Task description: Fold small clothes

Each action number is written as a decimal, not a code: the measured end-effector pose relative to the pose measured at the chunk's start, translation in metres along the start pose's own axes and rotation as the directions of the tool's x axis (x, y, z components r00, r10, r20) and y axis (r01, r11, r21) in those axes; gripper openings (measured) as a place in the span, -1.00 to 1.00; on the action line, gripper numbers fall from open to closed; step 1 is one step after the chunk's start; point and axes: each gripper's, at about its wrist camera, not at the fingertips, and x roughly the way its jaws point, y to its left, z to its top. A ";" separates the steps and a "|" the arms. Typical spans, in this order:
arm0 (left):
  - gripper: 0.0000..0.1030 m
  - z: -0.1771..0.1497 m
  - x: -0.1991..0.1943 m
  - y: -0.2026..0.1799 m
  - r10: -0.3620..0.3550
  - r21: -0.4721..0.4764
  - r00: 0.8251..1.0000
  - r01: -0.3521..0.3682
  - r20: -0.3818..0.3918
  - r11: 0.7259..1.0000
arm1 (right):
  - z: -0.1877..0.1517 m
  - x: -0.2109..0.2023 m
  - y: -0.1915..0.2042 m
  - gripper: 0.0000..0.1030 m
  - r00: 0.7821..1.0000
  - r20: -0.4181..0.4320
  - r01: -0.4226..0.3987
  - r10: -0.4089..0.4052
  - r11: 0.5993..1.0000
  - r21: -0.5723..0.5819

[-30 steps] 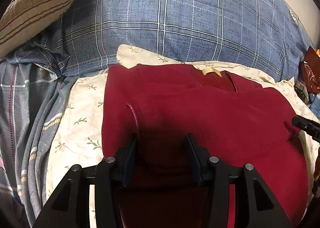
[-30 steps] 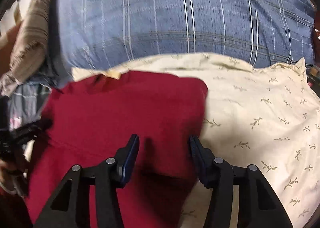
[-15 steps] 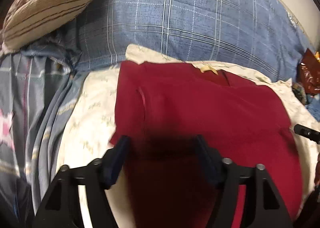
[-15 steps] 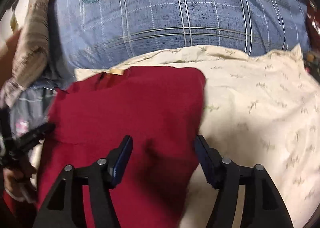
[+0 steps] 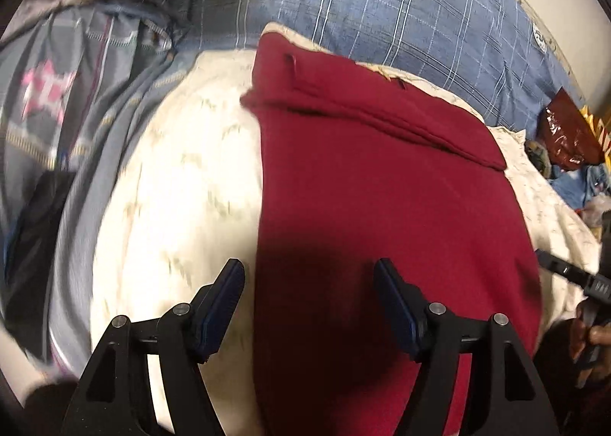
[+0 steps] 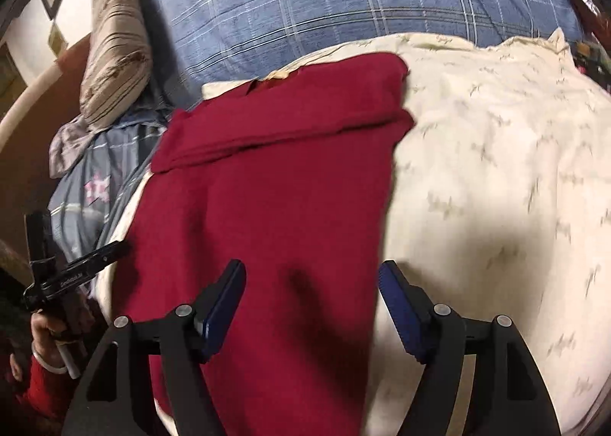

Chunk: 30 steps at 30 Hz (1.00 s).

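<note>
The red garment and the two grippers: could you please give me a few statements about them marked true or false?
1. The red garment lies on a cream leaf-print sheet. True.
2. The left gripper is shut on the garment. False: its jaws are open, one finger over the sheet, the other over the garment.
3. The right gripper is open. True.
4. The garment's far end is folded over into a band. True.
5. The blue plaid pillow lies on top of the garment. False: it lies beyond the garment's far end.
</note>
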 end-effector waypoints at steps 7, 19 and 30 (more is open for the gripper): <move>0.35 -0.031 -0.018 -0.001 0.002 0.018 0.999 -0.002 -0.044 1.000 | -0.046 -0.012 -0.013 0.43 0.995 -0.088 -0.038 0.042 0.998 0.052; 0.15 -0.064 -0.032 -0.002 -0.036 -0.003 0.993 0.035 -0.116 0.999 | -0.094 -0.020 -0.011 0.42 0.951 -0.176 -0.245 0.255 0.966 0.078; -0.12 -0.067 -0.029 0.001 -0.047 -0.001 0.988 0.047 -0.146 0.999 | -0.096 -0.019 -0.001 0.43 0.927 -0.216 -0.306 0.306 0.951 0.037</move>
